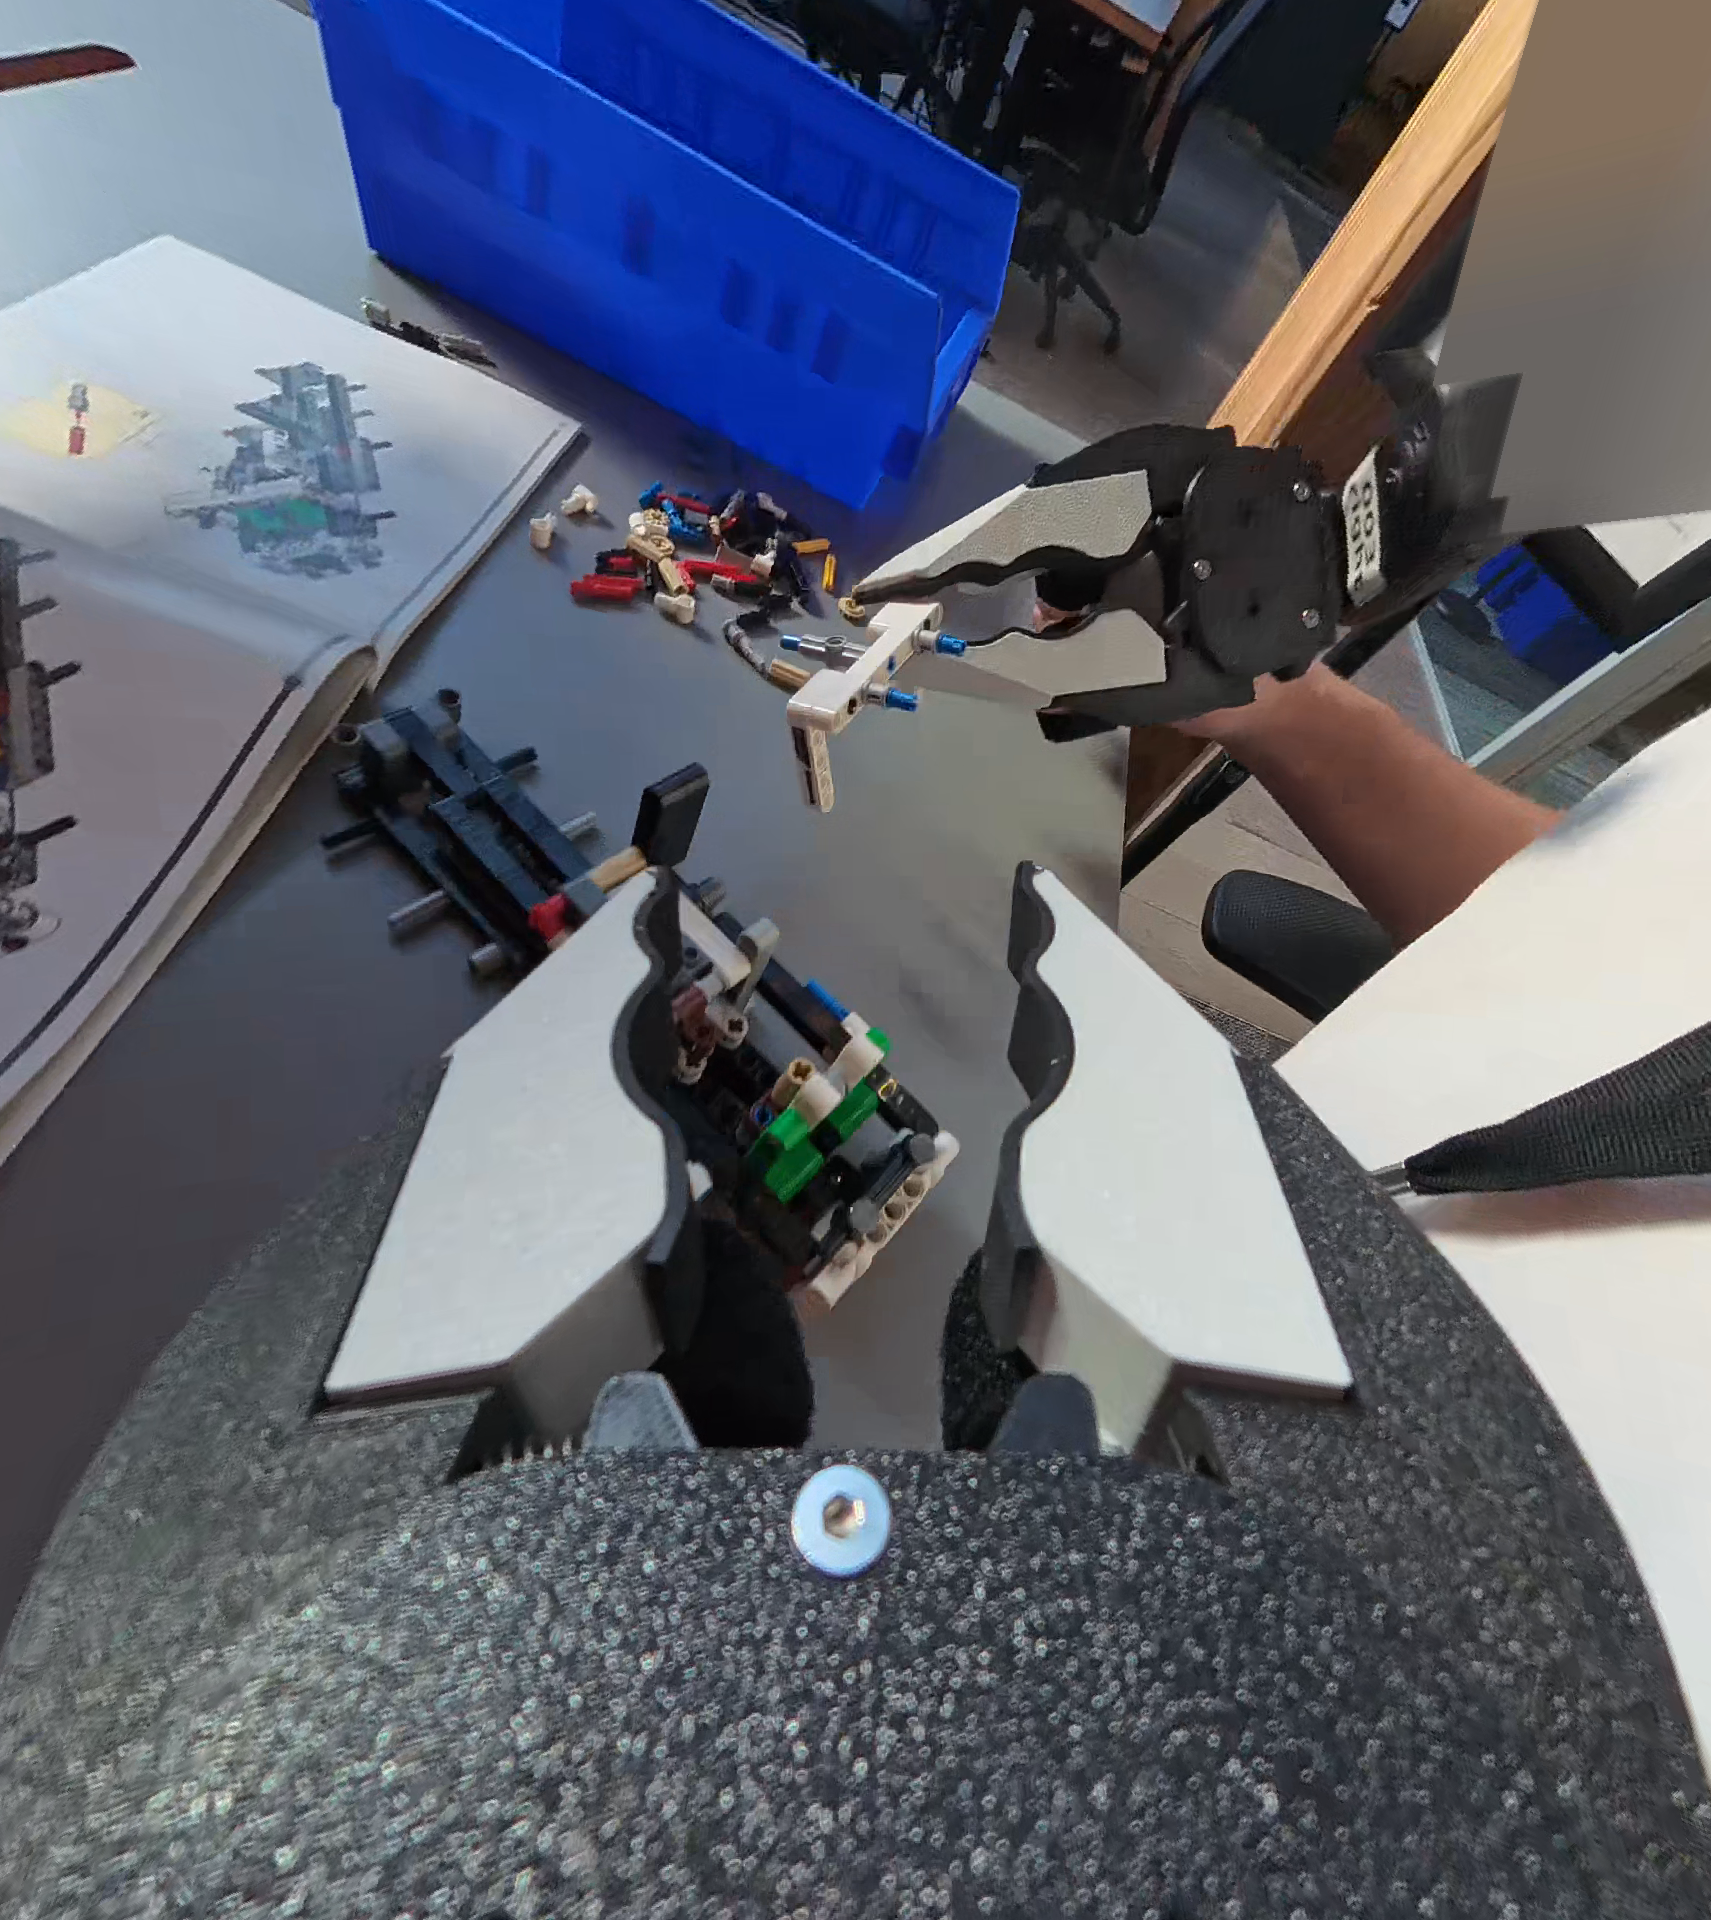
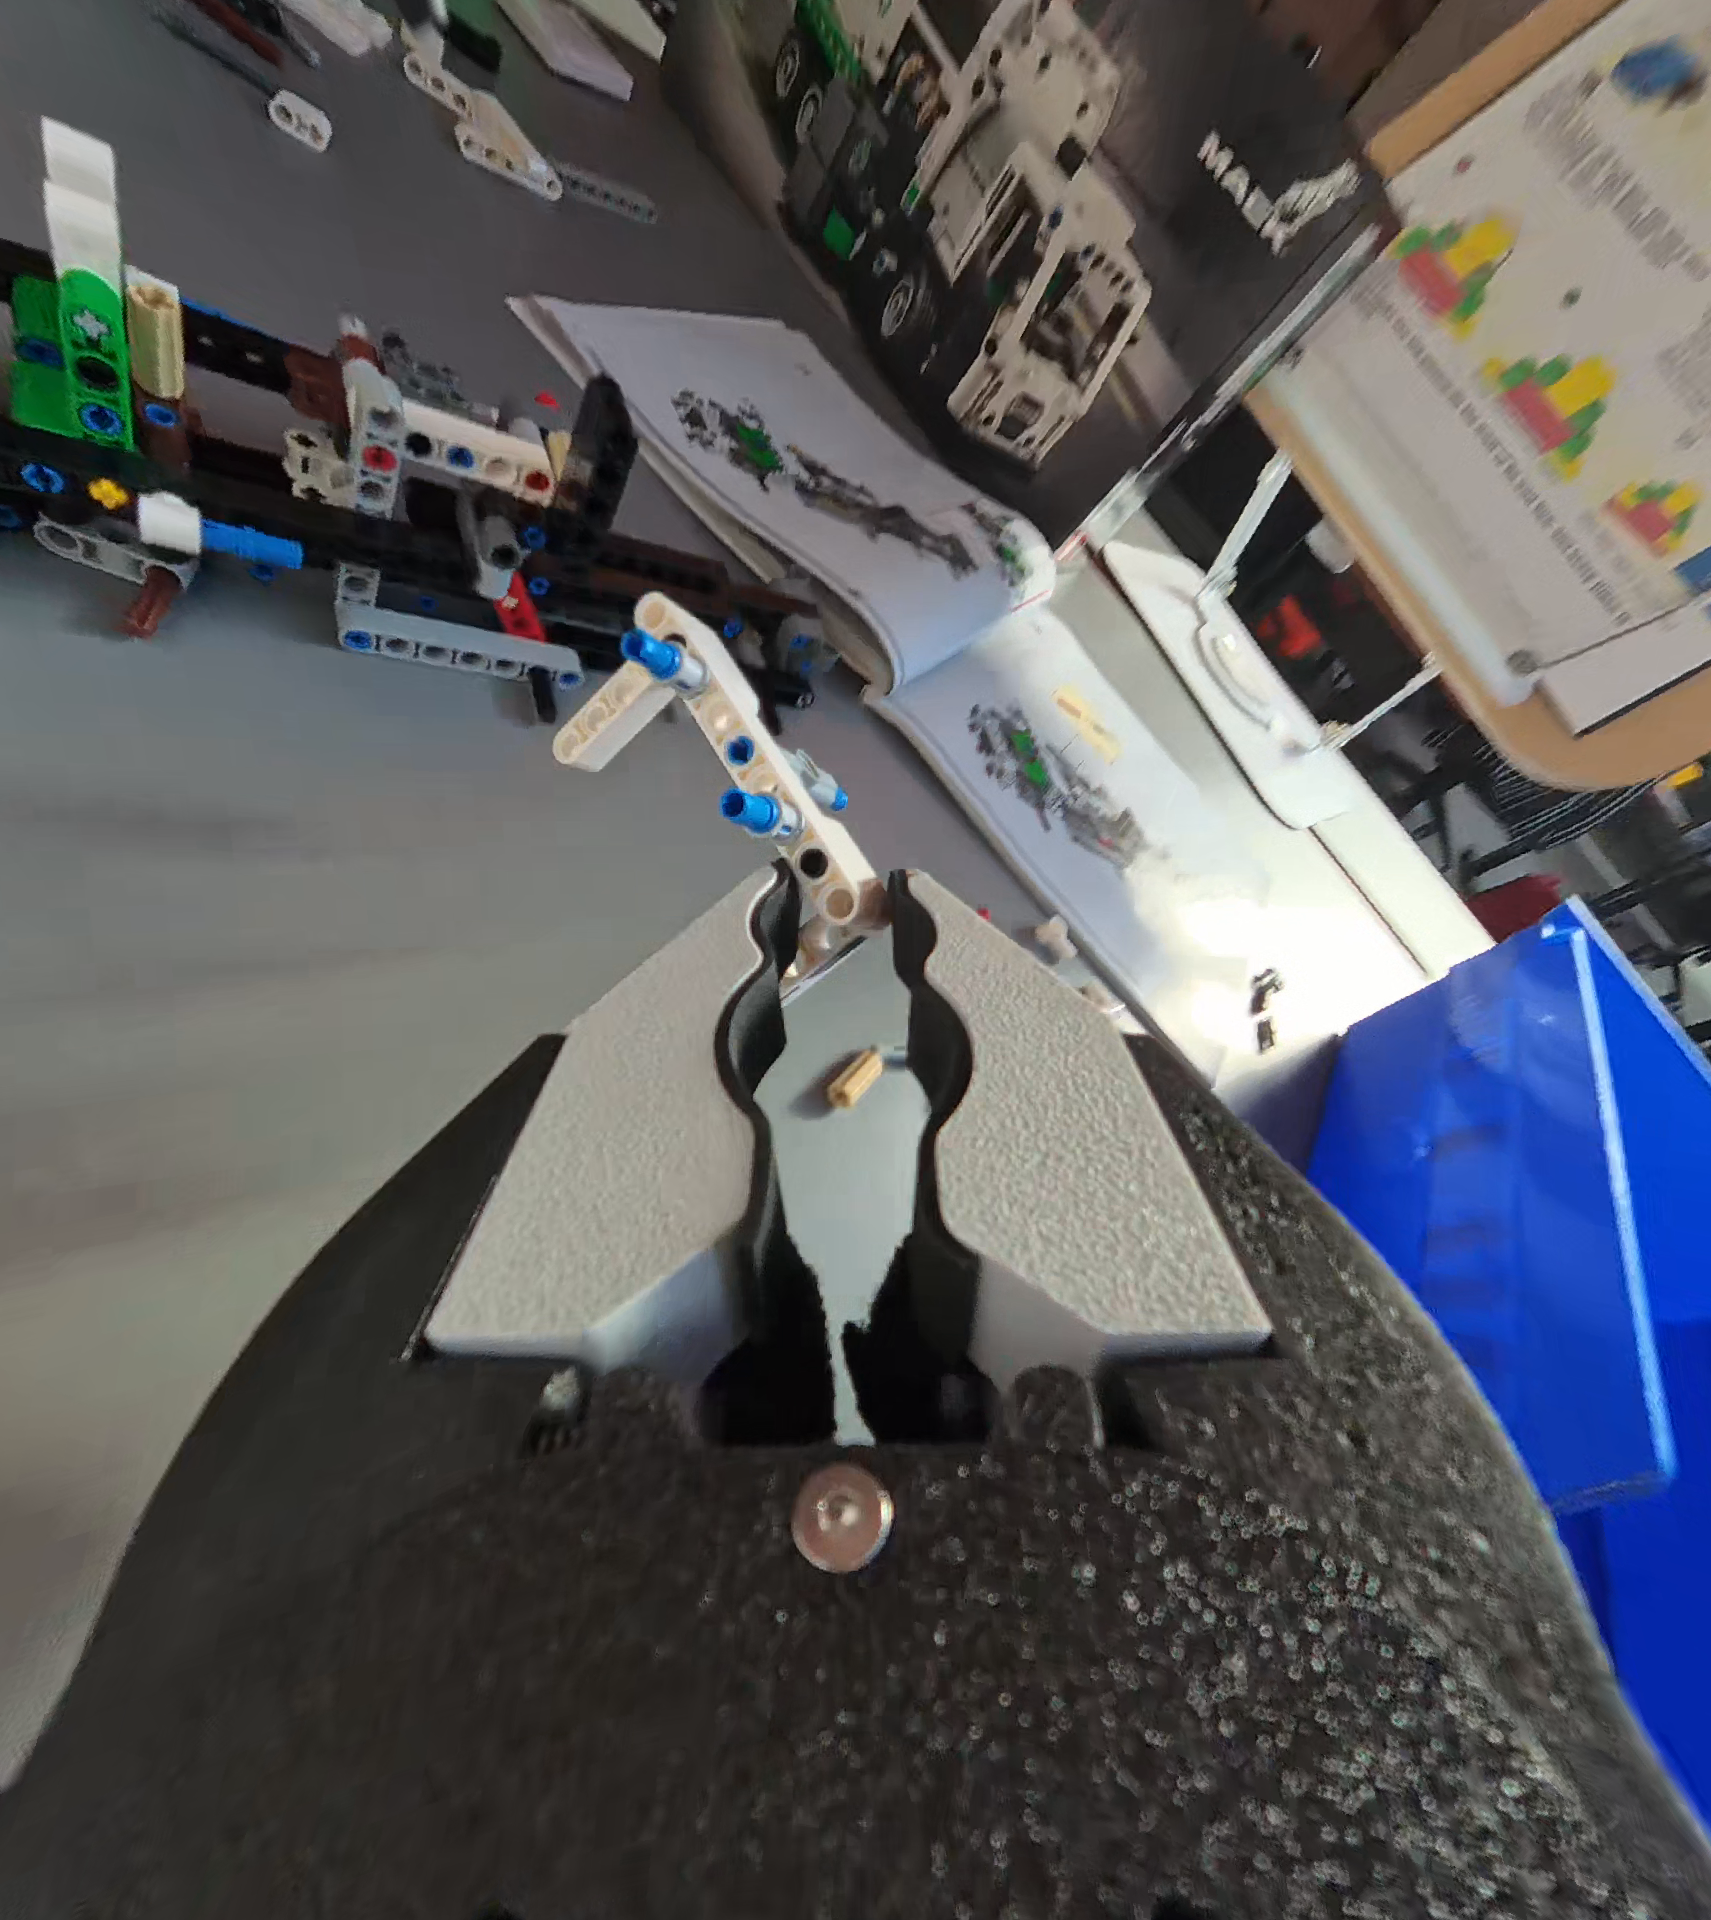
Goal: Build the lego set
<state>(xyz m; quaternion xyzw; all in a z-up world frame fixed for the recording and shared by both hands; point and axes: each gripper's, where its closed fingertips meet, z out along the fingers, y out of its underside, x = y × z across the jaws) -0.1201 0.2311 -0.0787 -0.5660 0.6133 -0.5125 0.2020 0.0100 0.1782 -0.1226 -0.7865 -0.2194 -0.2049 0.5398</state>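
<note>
A long black Lego chassis (image 1: 477, 810) with green, white and red parts lies on the dark table. Its near end (image 1: 809, 1122) sits between the fingers of my left gripper (image 1: 843, 883), which is open and holds nothing. Whether the left finger touches it I cannot tell. My right gripper (image 1: 887, 639) hovers above the table to the far right, shut on one end of a white L-shaped beam (image 1: 856, 686) with blue pins. In the right wrist view the gripper (image 2: 835, 894) pinches the beam (image 2: 726, 727) at its tips, and the chassis (image 2: 207, 447) lies far left.
An open instruction booklet (image 1: 207, 520) lies at left, and it also shows in the right wrist view (image 2: 830, 468). A blue bin (image 1: 664, 239) stands behind a pile of small loose pieces (image 1: 695, 551). A tan piece (image 2: 853, 1075) lies under the right gripper. The set's box (image 2: 986, 208) stands behind.
</note>
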